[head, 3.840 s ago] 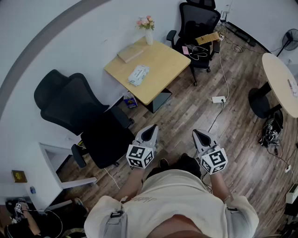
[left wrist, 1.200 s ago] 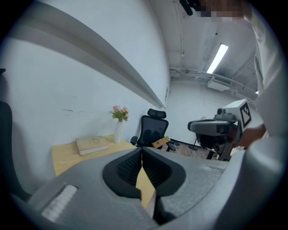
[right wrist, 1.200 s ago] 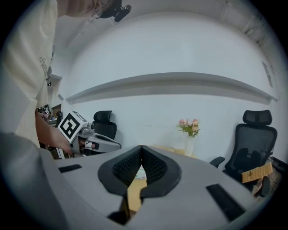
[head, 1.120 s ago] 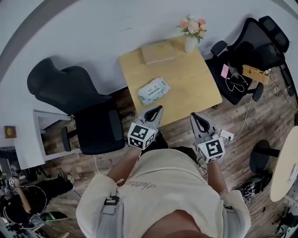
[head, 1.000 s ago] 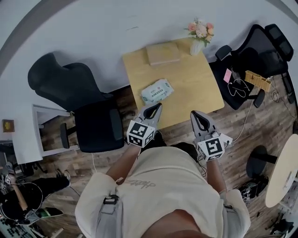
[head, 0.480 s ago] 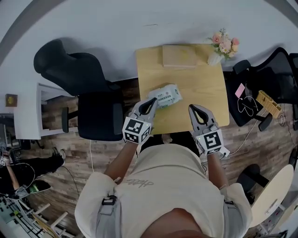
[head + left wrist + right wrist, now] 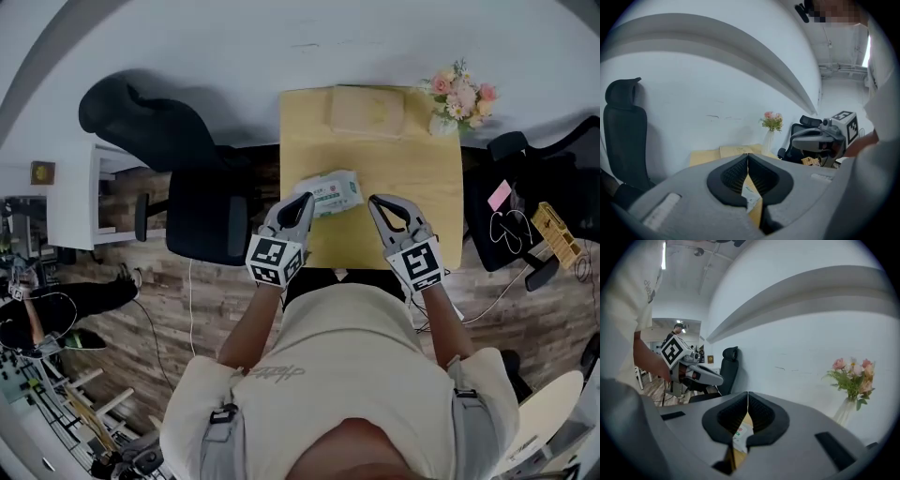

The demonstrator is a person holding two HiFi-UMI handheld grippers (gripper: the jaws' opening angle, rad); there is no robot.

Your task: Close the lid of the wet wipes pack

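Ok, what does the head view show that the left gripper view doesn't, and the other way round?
Only the head view: the whole wet wipes pack lying on the table, just ahead of the left gripper, plus the wooden floor. Only the left gripper view: its fingers closed tip to tip with nothing between them. Both: the flowers, the tan box, the black chair, the right gripper, and at least a sliver of the pack.

Bare tabletop [image 7: 417, 192] right of the wet wipes pack [image 7: 330, 195], open from the near edge. Far edge blocked by flat box [image 7: 366, 111] and flower vase [image 7: 457, 98]; black chair [image 7: 202, 223] close at left.
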